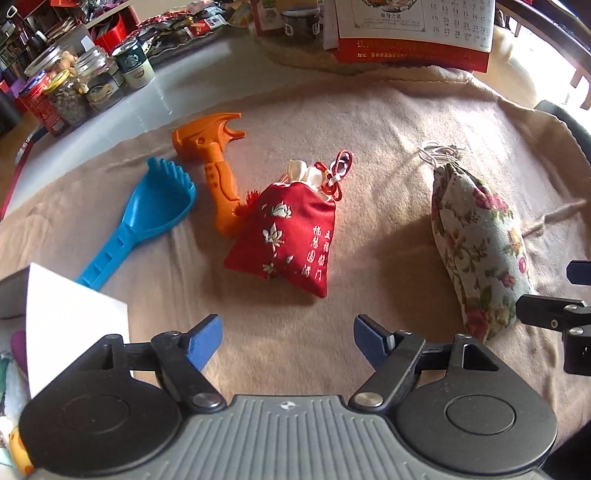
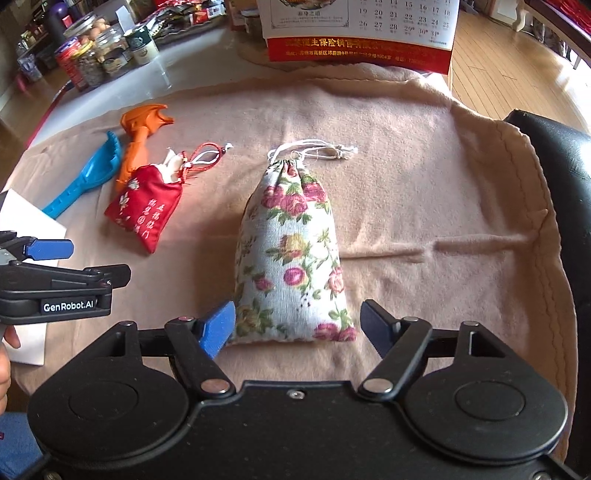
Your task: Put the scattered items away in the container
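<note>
Floral cloth pouch (image 2: 291, 254) lying on beige-blanketed surface (image 2: 424, 192), its near end between right tool (image 2: 297, 325) pads, spread, not touching. Best squeezed mid-body, gently. Left tool (image 1: 288, 338) apart, empty, facing red pouch (image 1: 284, 236).

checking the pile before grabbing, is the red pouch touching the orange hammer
Touching: the left wrist view shows the red pouch overlapping the orange hammer handle's end.

Table (image 1: 192, 92) under beige cloth (image 1: 369, 122); on cloth left to right: blue scoop (image 1: 147, 214), orange hammer (image 1: 218, 173), red pouch (image 1: 288, 240), floral pouch (image 2: 291, 254); jars (image 1: 74, 88) far left, calendar (image 1: 413, 33) far
</note>
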Demonstrator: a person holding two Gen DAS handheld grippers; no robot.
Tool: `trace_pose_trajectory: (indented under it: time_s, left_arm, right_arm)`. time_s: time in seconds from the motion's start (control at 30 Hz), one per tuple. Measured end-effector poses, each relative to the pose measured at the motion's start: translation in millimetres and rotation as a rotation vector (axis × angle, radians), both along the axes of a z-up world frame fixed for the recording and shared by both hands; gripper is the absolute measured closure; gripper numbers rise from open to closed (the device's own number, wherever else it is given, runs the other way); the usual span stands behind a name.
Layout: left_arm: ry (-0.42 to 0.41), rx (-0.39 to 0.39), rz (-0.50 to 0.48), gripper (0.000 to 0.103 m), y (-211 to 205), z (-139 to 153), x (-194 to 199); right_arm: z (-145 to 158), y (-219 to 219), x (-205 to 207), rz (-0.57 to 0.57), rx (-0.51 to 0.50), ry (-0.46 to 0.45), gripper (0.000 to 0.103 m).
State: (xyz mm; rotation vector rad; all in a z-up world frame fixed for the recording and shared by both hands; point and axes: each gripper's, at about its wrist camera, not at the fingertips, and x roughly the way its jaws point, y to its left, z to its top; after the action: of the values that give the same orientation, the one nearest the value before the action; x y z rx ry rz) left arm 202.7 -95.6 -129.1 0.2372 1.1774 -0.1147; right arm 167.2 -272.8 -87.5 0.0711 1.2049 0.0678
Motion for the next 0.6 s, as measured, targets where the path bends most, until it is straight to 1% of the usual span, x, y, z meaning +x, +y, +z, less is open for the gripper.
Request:
trace_pose_trajectory:
  time_s: [0.03,0.13,0.17,0.23,0.3,0.47,0.6]
  left_arm:
    - [0.002,0.000,-0.001,0.024,-1,-2,4]
    - [-0.012,0.007,-0.003,0.023,-6,-6,14]
    - [-0.017,0.011,-0.003,0.023,-7,-7,17]
    - [-0.013,0.009,-0.009,0.023,-11,-11,21]
    - [-0.013,0.014,-0.011,0.023,-14,-15,25]
    - [-0.019,0.055,-0.022,0.023,-17,-27,32]
    - [-0.006,0.058,-0.021,0.023,-17,-38,39]
  right_arm:
    - [-2,1,4,0.000,0.000,0.002,0.026]
    - [-8,5,13,0.009,-0.011,0.002,0.025]
    - [-10,7,16,0.010,-0.017,0.000,0.023]
    - [-14,10,21,0.014,-0.022,0.002,0.022]
    - [-19,13,26,0.021,-0.023,0.012,0.022]
    - [-26,21,33,0.036,-0.041,0.017,0.022]
    - [-27,21,37,0.035,-0.049,0.017,0.021]
